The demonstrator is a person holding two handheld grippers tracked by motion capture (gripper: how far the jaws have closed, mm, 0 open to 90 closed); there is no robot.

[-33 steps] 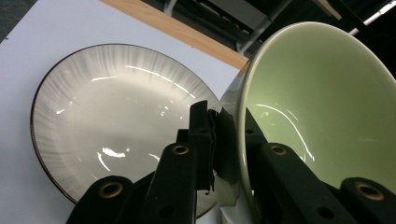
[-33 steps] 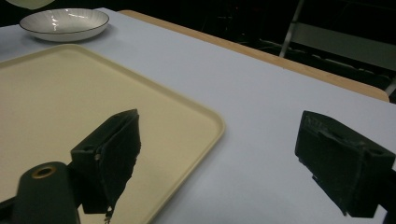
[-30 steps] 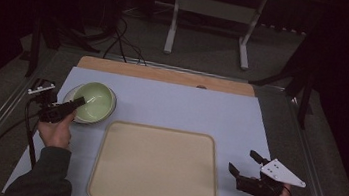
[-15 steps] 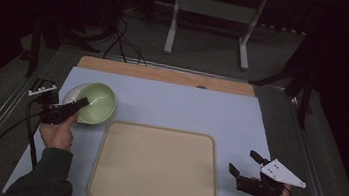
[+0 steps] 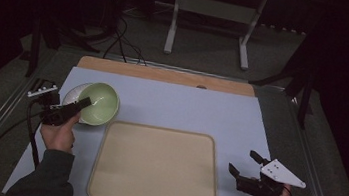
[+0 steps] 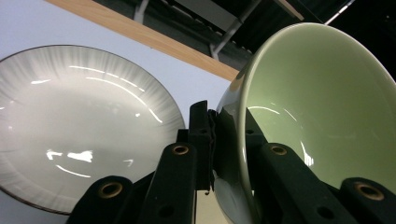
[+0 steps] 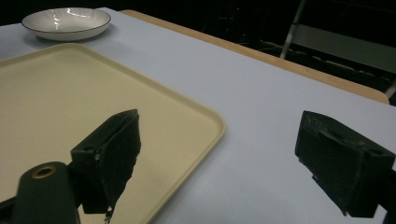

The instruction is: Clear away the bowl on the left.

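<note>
Partly hidden: white plate (image 5: 73, 94) behind green bowl (image 5: 100, 103).

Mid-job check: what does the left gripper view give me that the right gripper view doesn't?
Left gripper view: the green bowl, tilted, with its rim clamped in the left tongs. Right gripper view: the tray, with the right tongs open over its edge and holding nothing. Both: the plate, the blue mat and the wooden edge behind it.
</note>
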